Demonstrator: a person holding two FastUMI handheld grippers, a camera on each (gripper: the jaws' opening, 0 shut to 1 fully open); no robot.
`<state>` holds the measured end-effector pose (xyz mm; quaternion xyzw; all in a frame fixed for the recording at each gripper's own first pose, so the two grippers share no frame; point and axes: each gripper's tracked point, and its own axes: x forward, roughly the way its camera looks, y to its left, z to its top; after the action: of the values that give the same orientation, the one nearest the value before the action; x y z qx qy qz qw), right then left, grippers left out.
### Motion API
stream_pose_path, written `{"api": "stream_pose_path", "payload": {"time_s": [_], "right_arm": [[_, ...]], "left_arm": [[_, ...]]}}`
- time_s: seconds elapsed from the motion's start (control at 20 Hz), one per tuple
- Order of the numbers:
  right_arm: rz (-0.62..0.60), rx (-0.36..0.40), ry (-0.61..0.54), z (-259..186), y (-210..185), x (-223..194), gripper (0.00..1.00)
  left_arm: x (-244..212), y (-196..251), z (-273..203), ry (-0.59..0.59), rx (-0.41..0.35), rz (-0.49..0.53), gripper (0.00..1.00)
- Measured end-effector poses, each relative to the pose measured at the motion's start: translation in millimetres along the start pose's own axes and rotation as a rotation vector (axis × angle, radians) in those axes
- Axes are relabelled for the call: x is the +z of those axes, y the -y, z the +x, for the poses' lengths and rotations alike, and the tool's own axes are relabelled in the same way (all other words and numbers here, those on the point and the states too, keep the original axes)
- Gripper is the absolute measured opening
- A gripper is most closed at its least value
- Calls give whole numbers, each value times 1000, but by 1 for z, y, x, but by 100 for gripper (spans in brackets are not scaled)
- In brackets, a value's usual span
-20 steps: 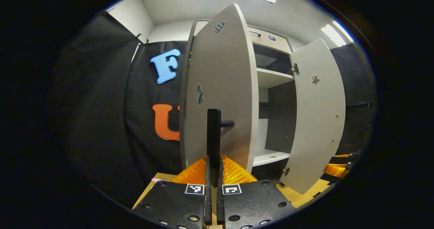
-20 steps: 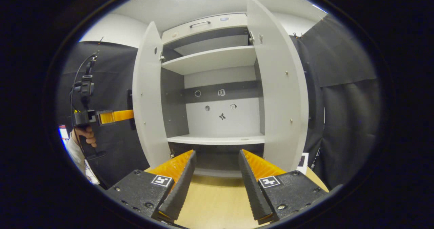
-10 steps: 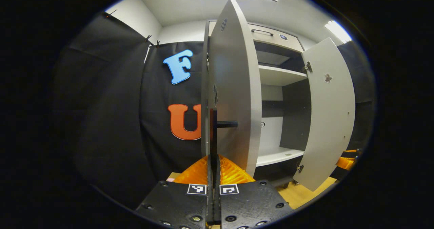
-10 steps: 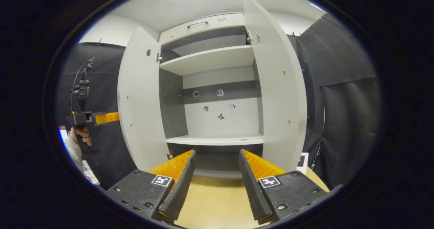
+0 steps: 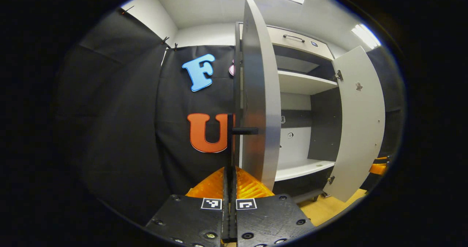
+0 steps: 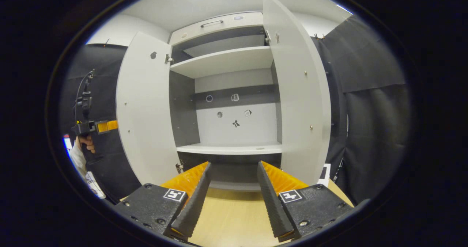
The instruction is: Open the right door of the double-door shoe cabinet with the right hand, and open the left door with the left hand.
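No words, brands or numbers can be read. The left gripper [image 5: 230, 188] carries two square black-and-white coded markers at 6 o'clock in the left gripper view, one on each finger base. The right gripper [image 6: 234, 181] bears two like markers at 7 and 5 o'clock in the right gripper view. Small stickers [image 6: 234, 110] on the cabinet's [image 6: 223, 62] back wall and on both doors are too small to make out.
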<state>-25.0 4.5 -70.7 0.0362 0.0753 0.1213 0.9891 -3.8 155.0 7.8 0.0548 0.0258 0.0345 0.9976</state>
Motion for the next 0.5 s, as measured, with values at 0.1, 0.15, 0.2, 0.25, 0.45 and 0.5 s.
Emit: {"api": "stream_pose_path", "payload": {"time_s": [0.1, 0.15, 0.2, 0.25, 0.45, 0.5], "right_arm": [[-8, -18, -3, -1, 4, -3, 82], [-16, -34, -10, 0, 8, -6, 79], [-23, -47, -19, 2, 11, -9, 79], [-25, -47, -29, 4, 10, -11, 79], [-28, -23, -15, 6, -1, -11, 83], [-38, -34, -9, 4, 0, -12, 83]], "left_arm": [[-15, 3, -37, -31, 12, 15, 0], [-14, 14, -52, -25, 0, 11, 0], [-12, 35, -63, -11, -32, 1, 0], [-9, 58, -66, 13, -63, -9, 10], [-13, 143, -43, 89, -135, -30, 10], [-18, 152, -36, 104, -111, -16, 0]]}}
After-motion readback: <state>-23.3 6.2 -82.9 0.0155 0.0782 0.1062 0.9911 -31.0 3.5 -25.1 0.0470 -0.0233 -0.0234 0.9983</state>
